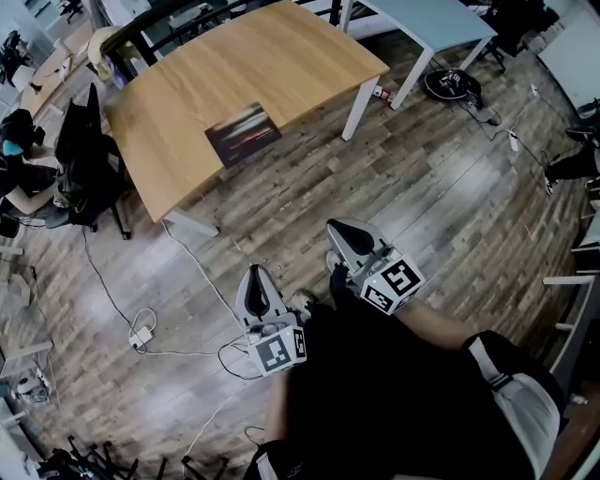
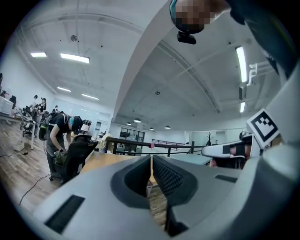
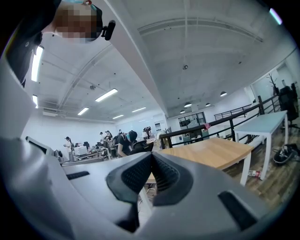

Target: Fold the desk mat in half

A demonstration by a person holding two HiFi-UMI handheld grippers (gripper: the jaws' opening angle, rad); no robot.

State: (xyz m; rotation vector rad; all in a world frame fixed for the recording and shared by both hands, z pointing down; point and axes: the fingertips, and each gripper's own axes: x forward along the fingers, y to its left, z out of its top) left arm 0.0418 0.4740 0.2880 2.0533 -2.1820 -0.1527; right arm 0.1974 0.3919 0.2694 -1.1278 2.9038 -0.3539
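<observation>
A dark desk mat [image 1: 243, 132] lies flat near the front edge of a curved wooden desk [image 1: 281, 56] in the head view. Both grippers are held low by the person's body, well away from the desk. My left gripper [image 1: 253, 281] is shut with nothing in it. My right gripper [image 1: 339, 232] is shut and empty too. In the left gripper view the jaws of the left gripper [image 2: 151, 159] meet, with the desk [image 2: 105, 161] far beyond. In the right gripper view the right gripper [image 3: 152, 157] points level at the desk [image 3: 211, 152]. The mat does not show in either gripper view.
A black office chair [image 1: 89, 159] stands at the desk's left side. Cables and a power adapter [image 1: 141, 335] trail across the wood floor. A light blue table [image 1: 427, 21] stands behind. A person [image 2: 58, 136] bends by a chair; other people [image 3: 105, 138] work at far desks.
</observation>
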